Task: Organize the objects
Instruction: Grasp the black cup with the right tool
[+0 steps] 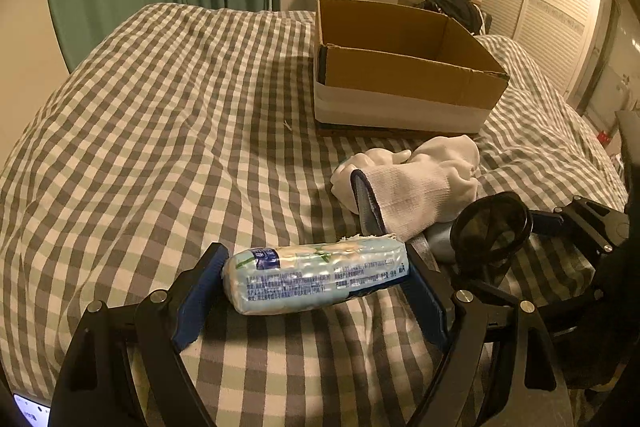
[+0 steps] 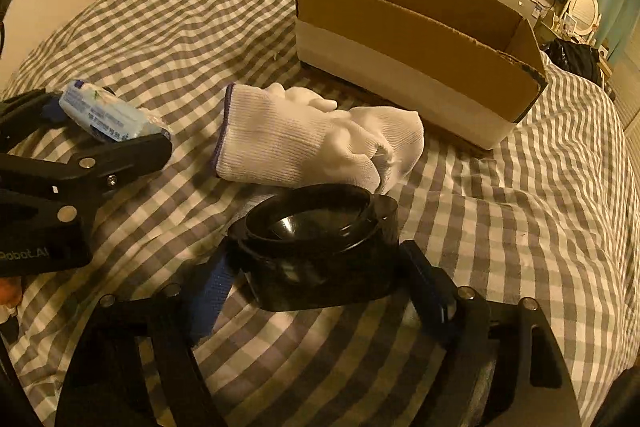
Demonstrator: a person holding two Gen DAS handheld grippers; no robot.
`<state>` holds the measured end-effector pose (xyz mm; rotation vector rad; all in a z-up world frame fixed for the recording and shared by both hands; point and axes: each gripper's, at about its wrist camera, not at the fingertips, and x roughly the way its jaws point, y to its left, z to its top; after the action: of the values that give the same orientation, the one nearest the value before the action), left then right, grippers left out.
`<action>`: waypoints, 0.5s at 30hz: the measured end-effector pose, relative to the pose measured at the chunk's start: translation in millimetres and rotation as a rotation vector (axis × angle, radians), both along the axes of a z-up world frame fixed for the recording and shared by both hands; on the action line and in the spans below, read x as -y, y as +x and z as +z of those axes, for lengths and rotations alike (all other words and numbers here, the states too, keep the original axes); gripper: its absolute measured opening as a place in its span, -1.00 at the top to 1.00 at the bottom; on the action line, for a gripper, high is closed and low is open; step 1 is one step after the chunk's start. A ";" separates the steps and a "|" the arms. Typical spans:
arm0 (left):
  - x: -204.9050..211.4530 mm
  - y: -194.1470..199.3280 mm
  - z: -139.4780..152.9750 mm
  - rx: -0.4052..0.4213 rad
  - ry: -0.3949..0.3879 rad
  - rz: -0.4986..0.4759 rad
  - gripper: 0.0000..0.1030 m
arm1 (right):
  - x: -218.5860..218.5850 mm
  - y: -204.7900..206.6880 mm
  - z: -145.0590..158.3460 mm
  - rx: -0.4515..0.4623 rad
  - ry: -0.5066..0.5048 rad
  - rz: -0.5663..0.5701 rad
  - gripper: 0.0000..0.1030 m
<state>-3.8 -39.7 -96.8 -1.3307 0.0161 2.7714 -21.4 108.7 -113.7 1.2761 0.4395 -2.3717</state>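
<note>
Left gripper [image 1: 316, 279] clamped on a pale blue tissue pack [image 1: 316, 277], jaws pressing its two ends, low over the checked bed [image 1: 160, 131]. Right gripper [image 2: 316, 279] closed around a black plastic cup holder [image 2: 320, 247], just beside the left. White knit gloves [image 2: 312, 139] bunched between both and the open cardboard box [image 2: 416, 67] further back on the bed.

Left gripper [image 1: 316, 283]: black plastic linkage arms, silver round fasteners, blue fabric-textured pads [image 1: 200, 291]. Right gripper [image 2: 316, 283]: identical build. White "Robot.AI" lettering on the left gripper's housing.
</note>
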 end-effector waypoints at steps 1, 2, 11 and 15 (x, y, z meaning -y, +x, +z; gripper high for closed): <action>-0.2 1.1 1.3 0.001 -0.001 -0.001 -0.68 | -1.2 1.7 2.1 -0.006 -0.011 0.000 -0.55; -0.1 2.0 2.6 0.000 0.000 0.000 -0.68 | -1.1 1.9 3.7 -0.009 -0.016 -0.001 -0.55; -6.4 17.1 35.8 -0.045 0.009 -0.009 -0.68 | -13.3 20.8 45.8 -0.107 -0.079 -0.004 -0.55; -7.9 19.9 60.9 -0.090 0.028 -0.015 -0.68 | -18.2 28.8 76.3 -0.176 -0.104 -0.004 -0.54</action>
<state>16.1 -31.8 -36.0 -1.1935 -0.0079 2.8065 7.5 126.8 -37.4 1.0278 0.3608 -2.4858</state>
